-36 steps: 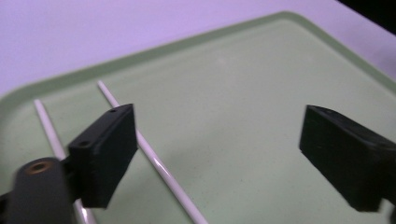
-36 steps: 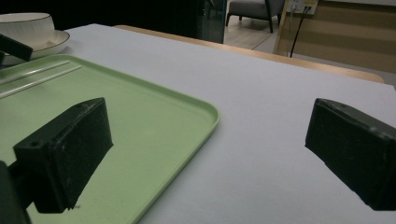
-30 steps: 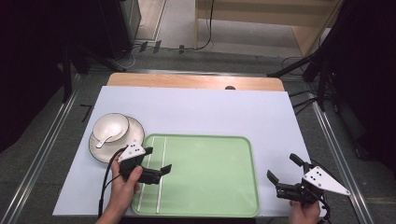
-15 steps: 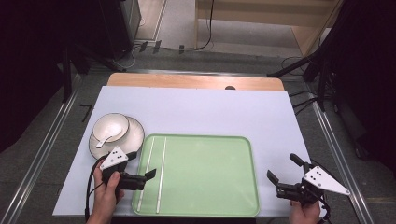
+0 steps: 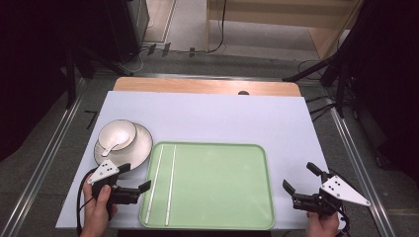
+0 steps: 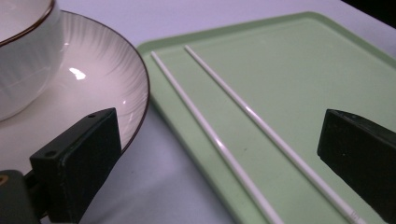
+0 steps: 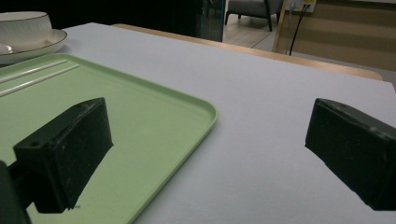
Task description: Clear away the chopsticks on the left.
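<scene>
Left gripper hovers low at the near-left corner of the pale green plastic tray, jaws spread wide and holding nothing. Two thin white chopsticks lie side by side along the tray's left edge, just right of those jaws. A white ceramic bowl with a spoon sits on a ribbed white plate, just left of the tray. Right gripper waits over the pale tabletop off the tray's near-right corner, jaws wide open, empty.

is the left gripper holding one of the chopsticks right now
No: in the left gripper view the left gripper stands open, and both white chopsticks lie flat on the green tray, untouched between its jaws.
</scene>
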The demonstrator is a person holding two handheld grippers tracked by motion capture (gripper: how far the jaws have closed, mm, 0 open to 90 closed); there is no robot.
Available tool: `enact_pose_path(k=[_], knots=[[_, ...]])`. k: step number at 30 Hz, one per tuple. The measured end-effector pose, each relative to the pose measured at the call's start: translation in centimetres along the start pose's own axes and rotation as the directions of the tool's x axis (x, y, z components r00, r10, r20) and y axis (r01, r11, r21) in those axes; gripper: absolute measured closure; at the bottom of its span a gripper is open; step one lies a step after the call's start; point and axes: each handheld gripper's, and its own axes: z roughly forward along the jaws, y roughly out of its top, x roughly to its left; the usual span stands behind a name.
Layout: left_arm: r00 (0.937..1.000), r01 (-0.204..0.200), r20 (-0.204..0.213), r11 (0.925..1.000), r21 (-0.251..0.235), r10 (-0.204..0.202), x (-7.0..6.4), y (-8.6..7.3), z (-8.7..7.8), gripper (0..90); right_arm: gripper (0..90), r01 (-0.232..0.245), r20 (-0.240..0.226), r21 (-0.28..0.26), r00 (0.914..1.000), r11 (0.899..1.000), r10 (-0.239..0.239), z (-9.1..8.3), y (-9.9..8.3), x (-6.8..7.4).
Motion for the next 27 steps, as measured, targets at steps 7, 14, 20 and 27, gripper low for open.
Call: enact_pose_path(k=[7,14,20,27], knots=[[0.9998,0.003,-0.022,0.9999,-0.010,-0.003,1.0,-0.8,-1.5,0.2,0.5,-0.010,0.010,0.003,0.9999,1.000,0.010,-0.1,-0.1,-0.3],[0.9988,0.009,-0.049,0.9999,-0.010,-0.009,2.3,-1.5,-2.9,0.2,0.5,-0.031,0.011,0.003,0.9994,1.000,0.031,-0.2,-0.4,-0.8],[0.9974,0.033,-0.064,0.9993,-0.018,-0.034,3.2,-1.8,-3.6,0.2,0.6,-0.027,0.009,0.014,0.9996,1.000,0.027,0.0,-0.4,-0.8],[0.9961,0.053,-0.069,0.9981,-0.032,-0.055,4.0,-2.2,-4.2,0.2,0.7,-0.060,0.020,0.067,0.9981,0.996,0.059,0.5,-1.0,-1.7]])
